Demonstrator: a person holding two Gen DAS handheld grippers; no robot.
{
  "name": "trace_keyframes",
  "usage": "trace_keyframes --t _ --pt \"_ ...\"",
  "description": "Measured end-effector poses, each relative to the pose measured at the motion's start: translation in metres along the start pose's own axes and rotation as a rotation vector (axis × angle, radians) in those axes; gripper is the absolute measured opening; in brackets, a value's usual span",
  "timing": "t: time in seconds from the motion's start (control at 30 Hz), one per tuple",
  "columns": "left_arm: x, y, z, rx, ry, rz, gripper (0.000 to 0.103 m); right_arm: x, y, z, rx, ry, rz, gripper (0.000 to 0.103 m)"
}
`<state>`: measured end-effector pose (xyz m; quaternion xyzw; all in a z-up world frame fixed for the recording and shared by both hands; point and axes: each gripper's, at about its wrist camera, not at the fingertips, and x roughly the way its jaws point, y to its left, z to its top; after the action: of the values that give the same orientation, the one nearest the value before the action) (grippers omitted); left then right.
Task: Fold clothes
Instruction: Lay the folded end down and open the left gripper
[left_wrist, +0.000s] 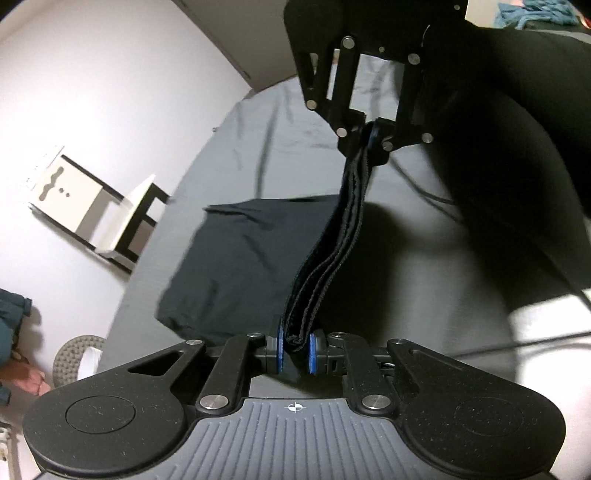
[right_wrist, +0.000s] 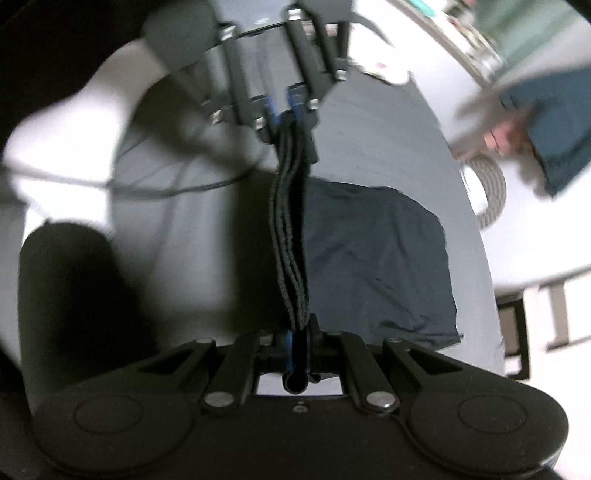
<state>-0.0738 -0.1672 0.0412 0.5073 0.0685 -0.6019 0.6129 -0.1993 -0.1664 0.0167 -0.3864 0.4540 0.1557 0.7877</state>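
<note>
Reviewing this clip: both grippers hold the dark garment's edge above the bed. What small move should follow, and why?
Probably lower both together and lay the edge flat. The left gripper and right gripper each pinch the bunched edge of the dark garment, stretched between them, while the rest hangs onto the grey bed sheet.

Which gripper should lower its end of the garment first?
Neither clearly. The left gripper and right gripper are both shut on the dark garment's bunched edge, stretched between them over the grey sheet; lower them together.
</note>
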Motion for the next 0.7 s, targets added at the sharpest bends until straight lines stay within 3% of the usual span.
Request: trace_keyframes --t 0.3,0.63,0.67,0.7 --pt "0.066 0.072 0.013 -0.064 0.064 -0.085 0.012 0.031 -0.095 -0.02 0.245 -0.029 0.125 0.007" --pt "0.132 0.077 0.006 -0.082 0.166 -0.102 0.013 0.093 -0.146 -0.049 0.456 -0.027 0.287 0.009" --pt "0.136 0.076 0.006 -0.081 0.174 -0.096 0.016 0.095 -0.148 -0.05 0.478 -0.03 0.286 0.011" --pt "0.138 0.075 0.006 -0.074 0.182 -0.087 0.024 0.097 -0.151 -0.052 0.5 -0.032 0.285 0.012"
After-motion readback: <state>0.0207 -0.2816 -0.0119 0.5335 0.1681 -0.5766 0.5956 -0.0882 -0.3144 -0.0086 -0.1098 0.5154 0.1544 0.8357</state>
